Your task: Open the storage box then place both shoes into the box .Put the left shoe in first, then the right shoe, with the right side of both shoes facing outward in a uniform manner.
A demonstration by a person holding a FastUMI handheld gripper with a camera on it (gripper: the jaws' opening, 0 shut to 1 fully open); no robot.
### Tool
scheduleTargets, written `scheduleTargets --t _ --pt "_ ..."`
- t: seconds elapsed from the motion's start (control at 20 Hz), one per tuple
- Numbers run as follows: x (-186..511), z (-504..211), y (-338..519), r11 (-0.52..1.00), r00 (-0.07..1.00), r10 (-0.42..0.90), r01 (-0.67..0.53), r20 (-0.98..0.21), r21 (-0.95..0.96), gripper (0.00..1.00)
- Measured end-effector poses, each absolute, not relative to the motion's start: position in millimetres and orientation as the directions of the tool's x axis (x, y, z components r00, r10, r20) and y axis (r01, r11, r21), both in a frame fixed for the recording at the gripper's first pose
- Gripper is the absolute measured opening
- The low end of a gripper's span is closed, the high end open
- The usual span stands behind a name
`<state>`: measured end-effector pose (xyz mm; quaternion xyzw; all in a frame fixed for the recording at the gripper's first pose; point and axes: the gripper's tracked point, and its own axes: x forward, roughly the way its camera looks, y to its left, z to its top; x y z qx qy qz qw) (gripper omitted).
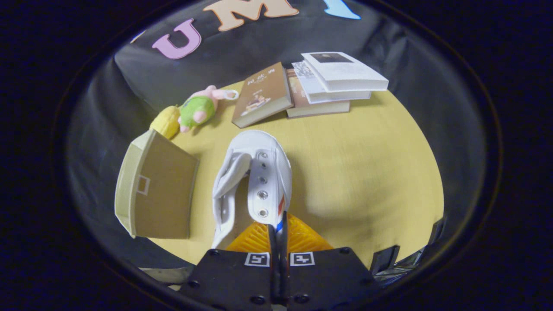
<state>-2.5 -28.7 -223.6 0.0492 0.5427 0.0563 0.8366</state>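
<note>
**Ana:** Shoe first: the white canvas high-top shoe with metal eyelets (255, 181) sits right at the gripper (278, 235), which has its fingers pinched almost together on the shoe's right eyelet edge, beside the red and blue stripe. So the jaws are clenched on the shoe.

**Ben:** How does the shoe lie from the fingers?

**Ana:** Its long axis runs straight ahead, collar at the fingers and toe pointing away toward the books. Whether it hangs clear of the yellow tabletop (367, 181) cannot be told.

**Ben:** And the box?

**Ana:** The tan cardboard storage box (157, 190) stands just left of the shoe, near its heel half, apart from it. It looks tilted, a flat brown face turned toward the shoe. Judging from that, the coming move is a sideways carry to the left, with the toe turned so the shoe's right side faces out.

**Ben:** Beyond the shoe?

**Ana:** A green and pink plush toy (198, 110) and a yellow corn-shaped toy (166, 122) past the box, then a brown-covered book (261, 95) and a stack of pale books (337, 82) farthest off.
</note>
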Motion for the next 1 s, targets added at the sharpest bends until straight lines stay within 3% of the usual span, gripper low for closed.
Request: scheduleTargets --t 0.45,1.0 --pt "10 -164 87 0.964 0.462 0.263 -0.093 -0.847 0.249 0.03" --pt "7 -154 211 0.941 0.47 0.326 -0.081 -0.82 0.327 0.03"
